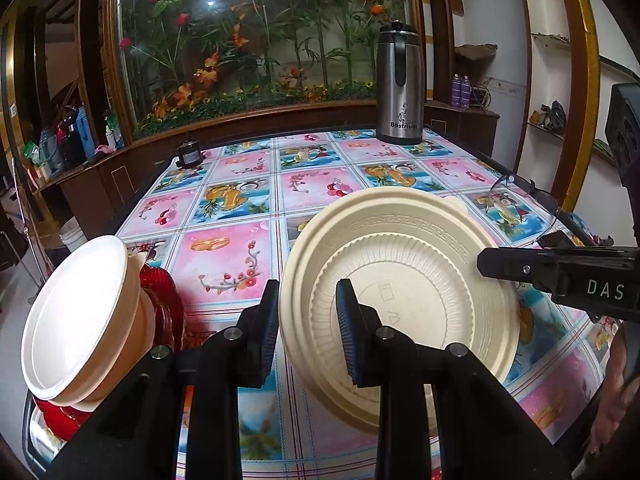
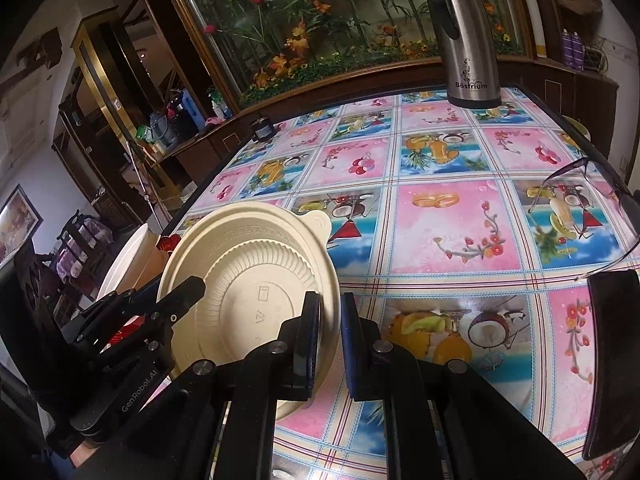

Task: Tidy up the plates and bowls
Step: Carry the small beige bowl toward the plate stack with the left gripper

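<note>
A stack of cream plates (image 1: 400, 264), undersides toward me, is tilted up above the flowered tablecloth. The largest has a key-pattern rim; a smaller ribbed one lies against it. My left gripper (image 1: 308, 300) is shut on the stack's left rim, and my right gripper (image 1: 516, 268) clamps the opposite edge. In the right wrist view the plate stack (image 2: 256, 276) sits at lower left, my right gripper (image 2: 331, 308) is shut on its near rim, and the left gripper (image 2: 180, 300) grips the far side. White bowls (image 1: 80, 320) lean on red plates (image 1: 160, 300) at the left.
A steel thermos jug (image 1: 400, 88) (image 2: 468, 40) stands at the table's far side. Eyeglasses (image 1: 524, 196) (image 2: 592, 200) and a black phone (image 2: 612, 360) lie near the right edge. A small dark jar (image 1: 186, 154) (image 2: 262, 128) sits at the far left corner.
</note>
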Demonstrator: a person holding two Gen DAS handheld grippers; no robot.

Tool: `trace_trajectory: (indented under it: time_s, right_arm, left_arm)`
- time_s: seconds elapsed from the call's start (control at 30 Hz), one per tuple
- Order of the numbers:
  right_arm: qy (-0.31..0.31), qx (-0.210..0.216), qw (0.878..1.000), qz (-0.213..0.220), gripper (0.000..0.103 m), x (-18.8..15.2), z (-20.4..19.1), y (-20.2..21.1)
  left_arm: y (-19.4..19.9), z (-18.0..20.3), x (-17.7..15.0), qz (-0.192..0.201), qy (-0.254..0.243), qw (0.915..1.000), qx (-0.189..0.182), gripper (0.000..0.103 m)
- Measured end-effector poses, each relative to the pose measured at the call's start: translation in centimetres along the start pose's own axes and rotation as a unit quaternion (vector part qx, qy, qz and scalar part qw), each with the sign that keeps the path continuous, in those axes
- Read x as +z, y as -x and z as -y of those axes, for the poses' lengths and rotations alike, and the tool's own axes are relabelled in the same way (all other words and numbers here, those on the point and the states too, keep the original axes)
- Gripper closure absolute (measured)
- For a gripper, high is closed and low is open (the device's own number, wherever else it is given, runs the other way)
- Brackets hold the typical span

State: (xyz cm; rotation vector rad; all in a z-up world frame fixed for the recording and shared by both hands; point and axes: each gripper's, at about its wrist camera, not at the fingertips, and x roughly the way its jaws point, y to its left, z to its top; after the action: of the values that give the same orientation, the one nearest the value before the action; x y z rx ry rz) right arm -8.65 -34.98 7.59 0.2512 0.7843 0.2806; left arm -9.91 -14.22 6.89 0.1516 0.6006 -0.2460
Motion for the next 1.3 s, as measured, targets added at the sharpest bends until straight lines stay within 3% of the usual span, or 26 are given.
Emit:
trace_trajectory:
  time_s: [0.57, 1.3]
  right_arm:
    - [0.034, 0.011, 0.999, 0.004, 0.092, 1.1, -3.3, 0.0]
    - [0.026, 0.012, 1.0, -0.012, 0.092, 0.3, -3.0, -1.1]
  left_arm:
    - [2.7, -2.6, 0.4, 0.029, 0.024, 0.9991, 0.018, 0.078]
    - [1.8, -2.6, -0.1, 0.015, 0.023, 0.9995, 0.016, 0.078]
